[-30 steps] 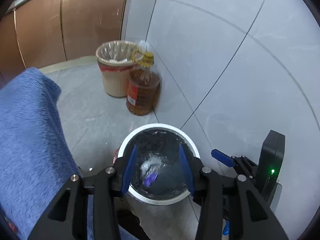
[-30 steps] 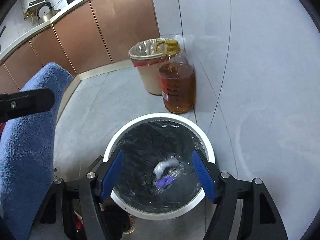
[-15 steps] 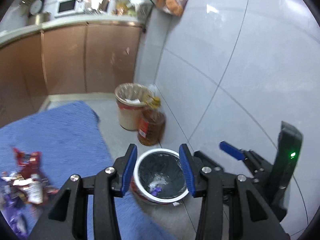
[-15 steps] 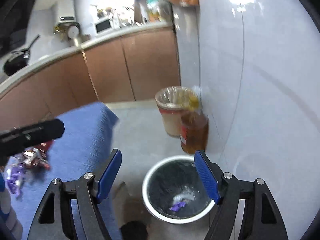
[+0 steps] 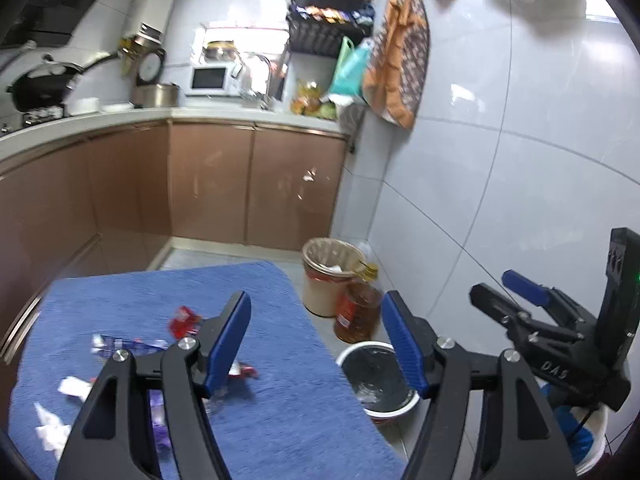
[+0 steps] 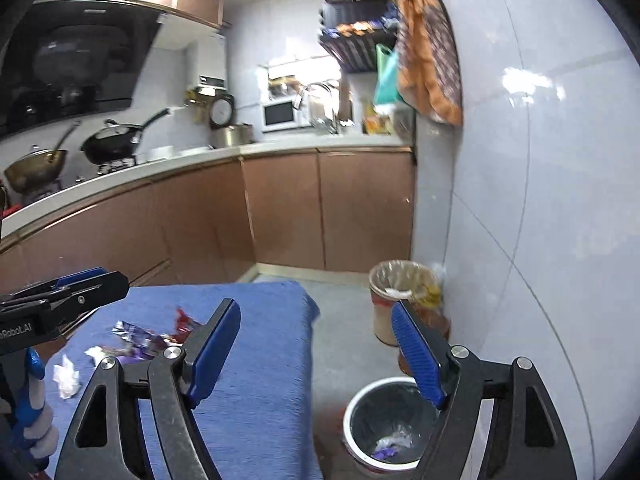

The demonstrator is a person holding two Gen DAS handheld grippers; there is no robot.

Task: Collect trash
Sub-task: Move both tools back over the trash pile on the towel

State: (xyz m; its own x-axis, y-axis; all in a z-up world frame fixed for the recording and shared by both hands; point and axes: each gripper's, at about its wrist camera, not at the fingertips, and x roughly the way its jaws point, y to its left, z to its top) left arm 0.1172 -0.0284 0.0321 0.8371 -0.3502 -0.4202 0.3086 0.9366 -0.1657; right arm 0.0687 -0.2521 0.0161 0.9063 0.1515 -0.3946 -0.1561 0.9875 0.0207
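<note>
Jaws of both the left gripper (image 5: 316,340) and the right gripper (image 6: 316,352) stand spread wide with nothing between them, held above the blue-covered worktop (image 5: 280,412). Scattered wrappers (image 6: 140,340) and a crumpled white tissue (image 6: 66,376) lie on the cloth toward its left side. On the floor just beside the worktop's right edge sits the white-rimmed bin (image 6: 352,408) with a black liner, a few scraps at its bottom. Farther back stand a beige bin (image 5: 324,280) and an oil bottle (image 5: 358,312) against the tiled wall
</note>
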